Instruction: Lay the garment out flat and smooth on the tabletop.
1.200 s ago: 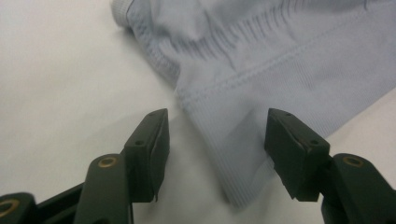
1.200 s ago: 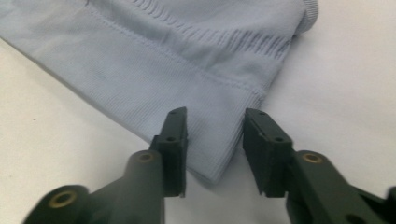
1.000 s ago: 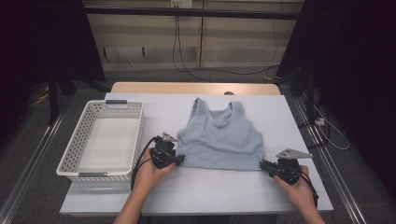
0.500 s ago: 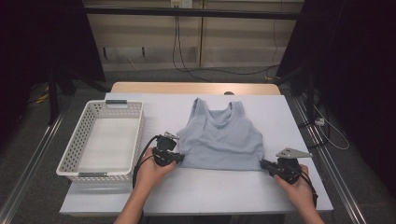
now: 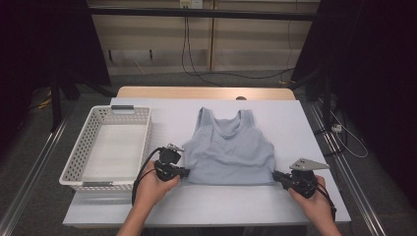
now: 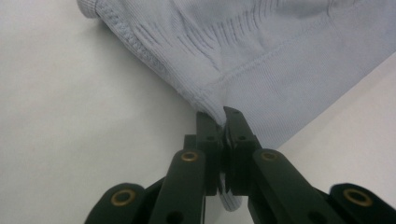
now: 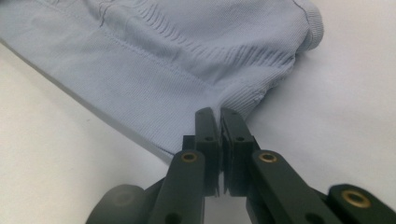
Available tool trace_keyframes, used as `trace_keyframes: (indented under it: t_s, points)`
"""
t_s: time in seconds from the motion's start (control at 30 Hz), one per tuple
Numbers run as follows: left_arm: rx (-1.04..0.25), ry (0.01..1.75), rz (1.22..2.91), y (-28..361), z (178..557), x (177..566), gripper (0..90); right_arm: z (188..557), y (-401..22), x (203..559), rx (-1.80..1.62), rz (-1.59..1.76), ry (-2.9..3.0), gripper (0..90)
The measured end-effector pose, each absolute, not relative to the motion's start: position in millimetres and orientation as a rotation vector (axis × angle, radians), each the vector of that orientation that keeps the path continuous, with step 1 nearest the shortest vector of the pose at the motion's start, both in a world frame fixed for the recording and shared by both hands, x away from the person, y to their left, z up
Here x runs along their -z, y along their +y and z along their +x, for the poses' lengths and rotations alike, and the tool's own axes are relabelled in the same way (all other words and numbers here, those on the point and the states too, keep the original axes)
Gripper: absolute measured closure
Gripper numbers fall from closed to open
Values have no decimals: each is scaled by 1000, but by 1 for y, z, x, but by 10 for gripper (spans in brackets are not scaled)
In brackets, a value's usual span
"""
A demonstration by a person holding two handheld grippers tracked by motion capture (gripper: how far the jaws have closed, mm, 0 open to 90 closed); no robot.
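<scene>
A light blue ribbed tank top point(image 5: 228, 152) lies flat on the white table point(image 5: 221, 209), straps pointing away from me. My left gripper point(image 5: 186, 172) sits at its lower left corner. In the left gripper view the jaws point(image 6: 223, 116) are shut on the hem corner of the top point(image 6: 261, 51), with fabric bunched between the pads. My right gripper point(image 5: 275, 175) is at the lower right corner. The right gripper view has its jaws point(image 7: 218, 114) shut on that corner of the top point(image 7: 163, 56), which is puckered at the pinch.
A white lattice basket point(image 5: 77, 152) stands on the table's left side, with nothing inside. Bare table surface runs along the near edge and to the right of the top. Dark curtains and floor cables surround the table.
</scene>
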State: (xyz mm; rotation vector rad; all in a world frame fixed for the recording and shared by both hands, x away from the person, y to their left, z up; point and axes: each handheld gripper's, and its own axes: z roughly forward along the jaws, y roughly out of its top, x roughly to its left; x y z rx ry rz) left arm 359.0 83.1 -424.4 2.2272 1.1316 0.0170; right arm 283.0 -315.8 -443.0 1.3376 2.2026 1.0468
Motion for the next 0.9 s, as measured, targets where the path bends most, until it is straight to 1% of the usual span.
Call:
trace_keyframes:
  t_s: [0.43,0.63,0.9]
  points:
    - [-28,1112,2232,90,348,415,869,270,-308,445,-1024,1285,2242,872]
    - [3,1120,2230,94,348,420,869,266,-309,444,-1060,1277,2234,872]
    - [-1,1118,2235,95,343,418,869,263,-308,443,-1072,1266,2240,872]
